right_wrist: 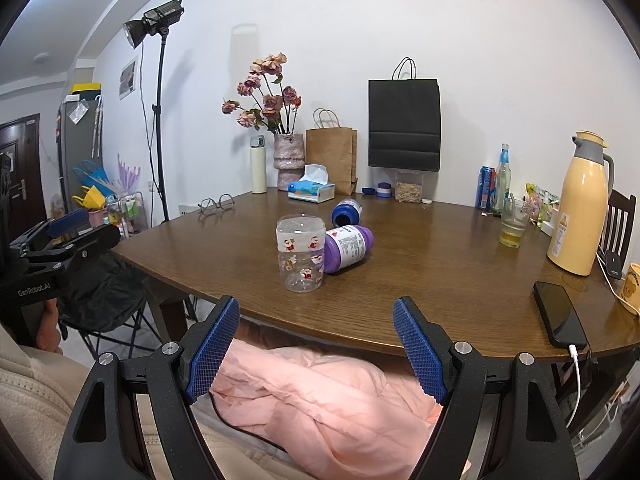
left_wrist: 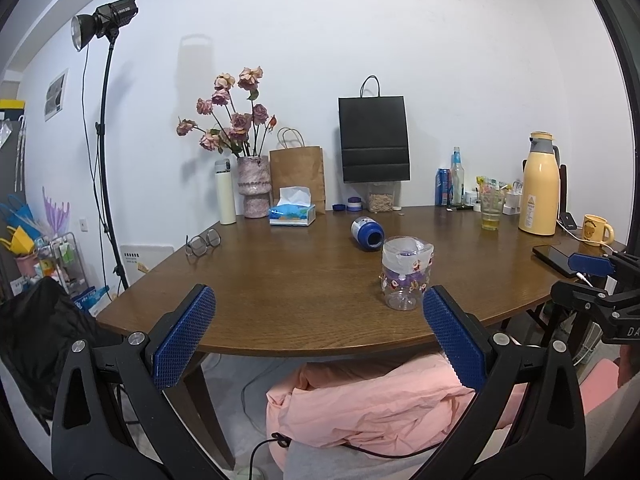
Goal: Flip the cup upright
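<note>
A clear plastic cup [left_wrist: 406, 272] with cartoon stickers stands upright, mouth up, near the front of the brown wooden table [left_wrist: 280, 280]; it also shows in the right wrist view [right_wrist: 300, 254]. A purple cup [right_wrist: 348, 248] lies on its side right behind it. A blue cup [left_wrist: 367, 233] lies on its side farther back, also in the right wrist view [right_wrist: 346, 212]. My left gripper [left_wrist: 316, 336] is open and empty, held before the table's front edge. My right gripper [right_wrist: 316, 344] is open and empty, also short of the edge.
A black phone [right_wrist: 560, 314] on a charging cable lies at the right front. A yellow thermos jug [right_wrist: 580, 204], a glass of yellow drink [right_wrist: 514, 224], bottles, a tissue box [right_wrist: 312, 190], glasses [right_wrist: 216, 204], a flower vase and paper bags stand behind. A pink blanket [right_wrist: 320, 396] lies under the table edge.
</note>
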Available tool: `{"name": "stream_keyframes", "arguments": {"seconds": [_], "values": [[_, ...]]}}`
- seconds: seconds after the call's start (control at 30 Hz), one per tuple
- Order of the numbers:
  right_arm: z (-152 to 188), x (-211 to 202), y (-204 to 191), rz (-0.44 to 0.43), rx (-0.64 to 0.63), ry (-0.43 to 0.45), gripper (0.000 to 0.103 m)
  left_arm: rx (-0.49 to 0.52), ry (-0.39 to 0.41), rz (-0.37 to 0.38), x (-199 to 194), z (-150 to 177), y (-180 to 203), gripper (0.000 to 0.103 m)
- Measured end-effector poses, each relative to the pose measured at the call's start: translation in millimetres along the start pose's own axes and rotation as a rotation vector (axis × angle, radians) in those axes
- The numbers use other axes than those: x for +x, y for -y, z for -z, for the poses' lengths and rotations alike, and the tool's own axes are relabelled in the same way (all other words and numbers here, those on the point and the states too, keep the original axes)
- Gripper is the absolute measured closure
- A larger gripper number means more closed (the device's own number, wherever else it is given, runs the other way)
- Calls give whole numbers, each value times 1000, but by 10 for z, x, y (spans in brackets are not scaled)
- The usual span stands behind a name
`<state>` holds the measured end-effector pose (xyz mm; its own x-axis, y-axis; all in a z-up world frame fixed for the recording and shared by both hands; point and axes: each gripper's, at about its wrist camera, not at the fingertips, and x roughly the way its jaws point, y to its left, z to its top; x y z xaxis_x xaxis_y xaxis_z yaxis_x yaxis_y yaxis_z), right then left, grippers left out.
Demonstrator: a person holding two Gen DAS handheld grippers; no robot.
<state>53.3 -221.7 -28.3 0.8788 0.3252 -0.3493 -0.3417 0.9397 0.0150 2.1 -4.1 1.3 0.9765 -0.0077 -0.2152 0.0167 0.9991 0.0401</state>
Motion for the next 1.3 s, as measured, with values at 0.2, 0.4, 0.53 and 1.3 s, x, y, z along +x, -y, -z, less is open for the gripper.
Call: {"name": "stream_keyframes", "arguments": {"seconds": [0.2, 0.4, 0.53, 1.3], "values": [[10, 10, 0, 0, 4, -2, 19, 0, -1, 0, -2, 1, 1, 0], [17, 16, 1, -2, 4, -2, 19, 4, -2, 1, 16, 13, 15, 0], [6, 72, 1, 11, 1, -2, 19, 15, -42, 25, 160, 38, 50, 0], [-809, 1641, 1172, -18, 83, -120, 19, 237, -844, 388, 3489, -1050, 1203, 17]]}}
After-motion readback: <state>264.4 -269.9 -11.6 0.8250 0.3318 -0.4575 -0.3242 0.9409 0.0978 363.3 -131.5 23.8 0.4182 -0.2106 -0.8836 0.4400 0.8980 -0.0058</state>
